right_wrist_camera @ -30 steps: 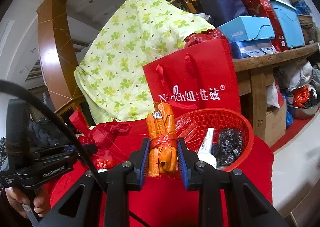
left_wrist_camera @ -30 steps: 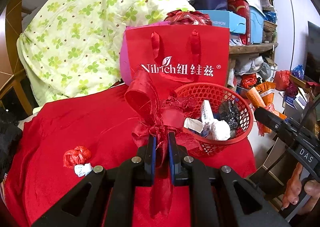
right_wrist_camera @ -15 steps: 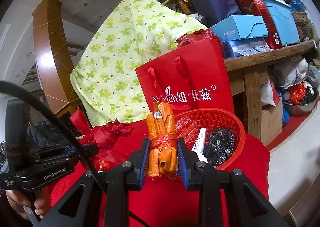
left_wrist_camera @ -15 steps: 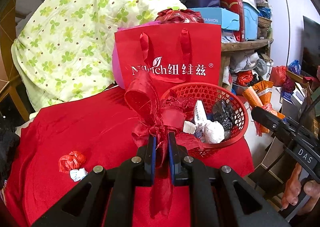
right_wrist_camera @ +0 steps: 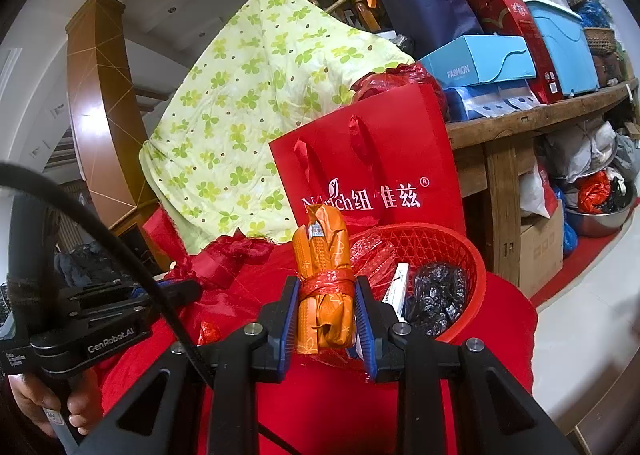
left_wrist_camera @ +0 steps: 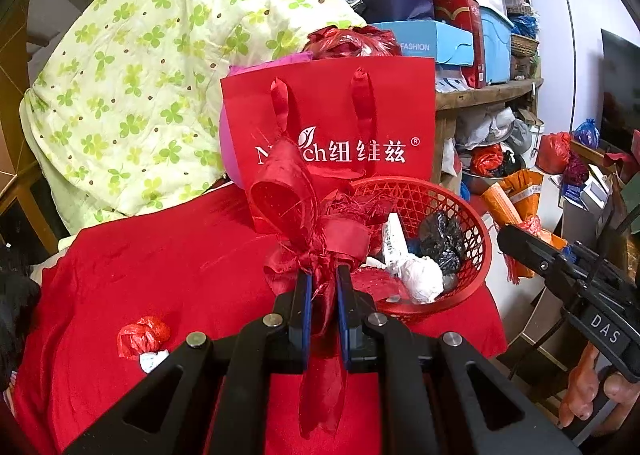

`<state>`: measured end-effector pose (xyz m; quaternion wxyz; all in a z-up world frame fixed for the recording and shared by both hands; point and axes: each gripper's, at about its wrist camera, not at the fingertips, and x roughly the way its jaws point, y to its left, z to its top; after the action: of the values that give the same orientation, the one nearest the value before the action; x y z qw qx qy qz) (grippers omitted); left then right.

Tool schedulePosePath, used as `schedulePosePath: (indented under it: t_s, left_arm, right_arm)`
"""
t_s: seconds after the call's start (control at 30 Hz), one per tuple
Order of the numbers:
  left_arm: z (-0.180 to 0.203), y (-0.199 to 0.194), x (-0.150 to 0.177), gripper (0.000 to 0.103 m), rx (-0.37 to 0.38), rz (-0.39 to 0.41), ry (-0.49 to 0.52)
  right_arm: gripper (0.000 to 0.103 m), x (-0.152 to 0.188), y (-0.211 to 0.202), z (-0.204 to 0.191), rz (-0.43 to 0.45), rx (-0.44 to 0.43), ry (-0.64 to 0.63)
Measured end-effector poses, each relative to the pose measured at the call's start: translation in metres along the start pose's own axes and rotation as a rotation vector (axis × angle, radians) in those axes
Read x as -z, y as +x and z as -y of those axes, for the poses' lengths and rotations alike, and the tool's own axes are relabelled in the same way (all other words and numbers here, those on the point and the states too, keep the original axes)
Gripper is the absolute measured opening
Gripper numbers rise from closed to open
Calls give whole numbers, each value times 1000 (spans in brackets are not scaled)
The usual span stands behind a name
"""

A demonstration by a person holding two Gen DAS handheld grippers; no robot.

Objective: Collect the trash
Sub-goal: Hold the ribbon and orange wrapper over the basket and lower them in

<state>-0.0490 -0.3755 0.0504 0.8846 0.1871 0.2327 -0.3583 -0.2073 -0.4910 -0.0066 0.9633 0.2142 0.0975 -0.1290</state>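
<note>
My left gripper [left_wrist_camera: 323, 287] is shut on a red ribbon bow [left_wrist_camera: 298, 215], held just left of the red plastic basket [left_wrist_camera: 472, 275]. The basket holds crumpled white paper [left_wrist_camera: 420, 279], a black bag [left_wrist_camera: 442, 235] and a white tube. My right gripper [right_wrist_camera: 326, 307] is shut on a folded orange wrapper bundle [right_wrist_camera: 324, 267] tied with red string, held left of the basket [right_wrist_camera: 472, 267]. A crumpled red wrapper [left_wrist_camera: 142, 337] with a white scrap lies on the red cloth [left_wrist_camera: 160, 275] at the left.
A red paper gift bag [left_wrist_camera: 332, 127] stands behind the basket. A green clover quilt [left_wrist_camera: 140, 75] is draped behind at the left. A cluttered wooden shelf [right_wrist_camera: 540, 107] with blue boxes stands at the right. The table edge drops off past the basket.
Both grippers keep their hold and drift slightly; the basket and bag shift a little left in both views. The loose red wrapper shifts slightly left and lower in the left view.
</note>
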Motion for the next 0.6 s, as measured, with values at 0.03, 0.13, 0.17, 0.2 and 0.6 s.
schedulePosePath:
  t_s: [0.03,0.13,0.17,0.2,0.6]
  left_arm:
    - [0,0,-1,12,1,1,0]
    - [1,0,-4,12,4,14,5]
    - [1,0,-5,12,8,20,5]
    - [1,0,-6,12,13,27,8]
    - [7,10,-12,12,41,60,12]
  right_arm:
    - [28,-1,0,1,2,2,0]
    - [28,-3,-1,2,4,6,-5]
    - [28,-3,-1,3,4,7,-7]
    - [28,-3,-1,2,4,9,-7]
    - [28,-8,8,16,-10,20,-10]
